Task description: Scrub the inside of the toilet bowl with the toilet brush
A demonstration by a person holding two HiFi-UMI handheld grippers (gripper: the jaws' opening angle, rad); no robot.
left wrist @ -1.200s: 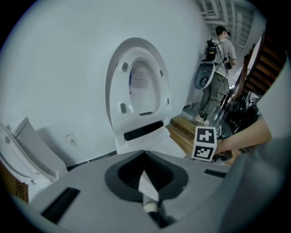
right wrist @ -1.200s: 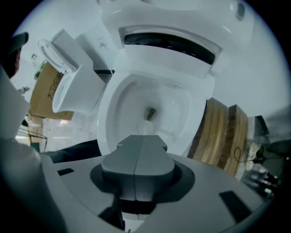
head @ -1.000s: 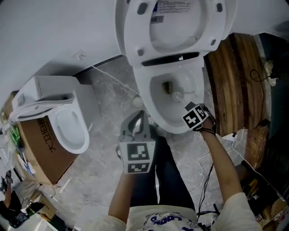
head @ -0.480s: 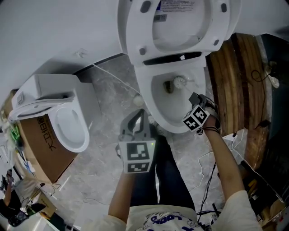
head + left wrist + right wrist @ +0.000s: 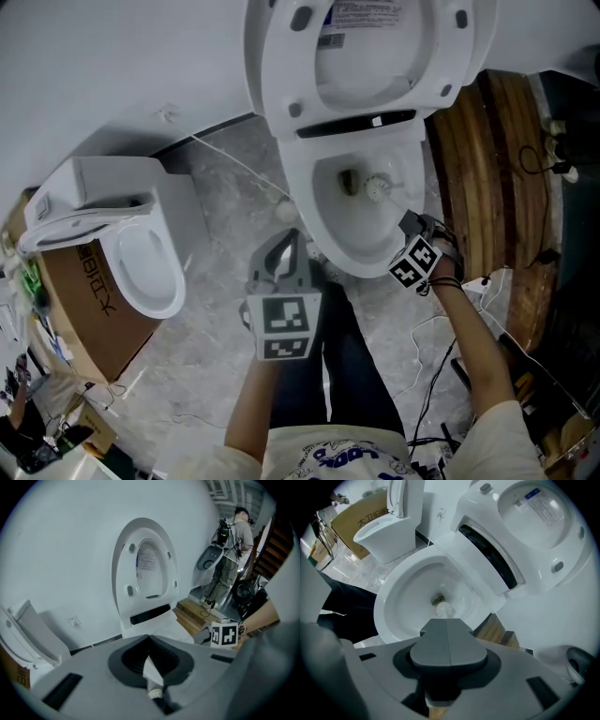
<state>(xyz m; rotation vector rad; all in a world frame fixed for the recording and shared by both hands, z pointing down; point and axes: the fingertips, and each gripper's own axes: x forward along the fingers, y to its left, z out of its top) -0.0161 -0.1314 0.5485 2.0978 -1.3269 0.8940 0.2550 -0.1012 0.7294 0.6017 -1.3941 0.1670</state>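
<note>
Nearby, holds the fingers of the left gripper (image 5: 291, 239) pressed together and empty, short of the toilet bowl (image 5: 330, 236) front rim. Pinches the toilet brush (image 5: 378, 187) handle in the fingers of the right gripper (image 5: 407, 223) over the rim. Just beyond those fingertips, dips the white brush head inside the bowl, beside the drain (image 5: 349, 180).

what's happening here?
A person is scrubbing a toilet using two handheld grippers. The right gripper is shut on the toilet brush, whose head sits low inside the toilet bowl, right beside the drain. The seat and lid are up. The left gripper hangs short of the bowl, doing no work, its jaws closed on a small white scrap that I can't identify.
</note>
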